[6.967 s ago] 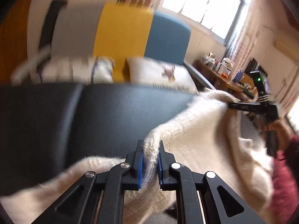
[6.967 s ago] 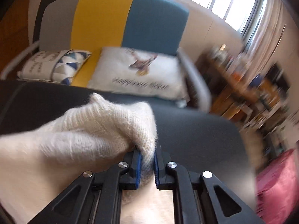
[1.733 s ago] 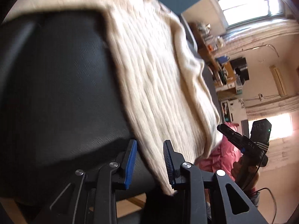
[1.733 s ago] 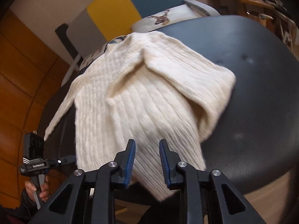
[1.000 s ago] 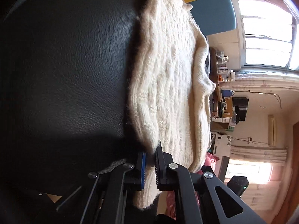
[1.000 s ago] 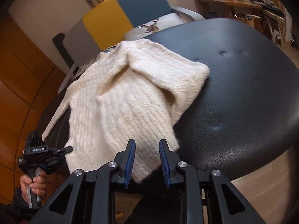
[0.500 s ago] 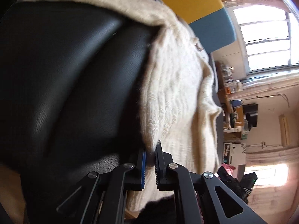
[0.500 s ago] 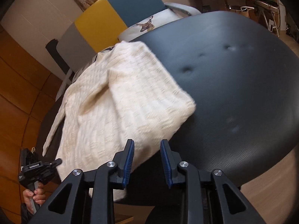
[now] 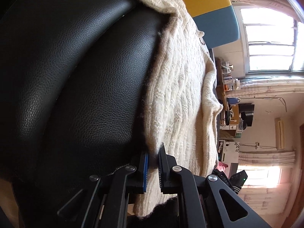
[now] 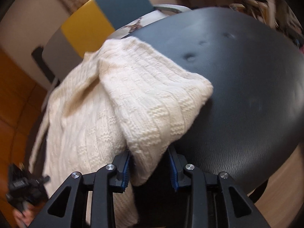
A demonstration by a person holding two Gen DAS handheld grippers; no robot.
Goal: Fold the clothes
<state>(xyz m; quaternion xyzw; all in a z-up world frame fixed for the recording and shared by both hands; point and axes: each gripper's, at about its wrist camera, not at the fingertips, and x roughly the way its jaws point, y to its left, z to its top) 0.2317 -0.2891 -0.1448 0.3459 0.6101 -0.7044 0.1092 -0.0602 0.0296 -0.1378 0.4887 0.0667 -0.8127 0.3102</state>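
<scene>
A cream knit sweater (image 9: 178,95) lies on a black leather seat (image 9: 76,76), its lower part hanging over the front edge. My left gripper (image 9: 153,163) is shut on the sweater's left bottom edge. In the right wrist view the sweater (image 10: 133,98) has a folded-over flap on top. My right gripper (image 10: 150,161) is open with the flap's corner between its blue pads, not pinched. The left gripper (image 10: 24,184) shows small at the lower left of that view.
Behind the black seat (image 10: 247,76) stands a sofa with grey, yellow and blue back panels (image 10: 91,19) and a printed cushion (image 10: 136,24). A cluttered desk (image 9: 229,98) and bright windows (image 9: 269,39) are at the right. Wooden floor (image 10: 285,171) lies below the seat.
My right gripper has moved in onto the flap's hanging corner, which now sits between its open pads. My left gripper stays shut on the sweater edge, with little movement.
</scene>
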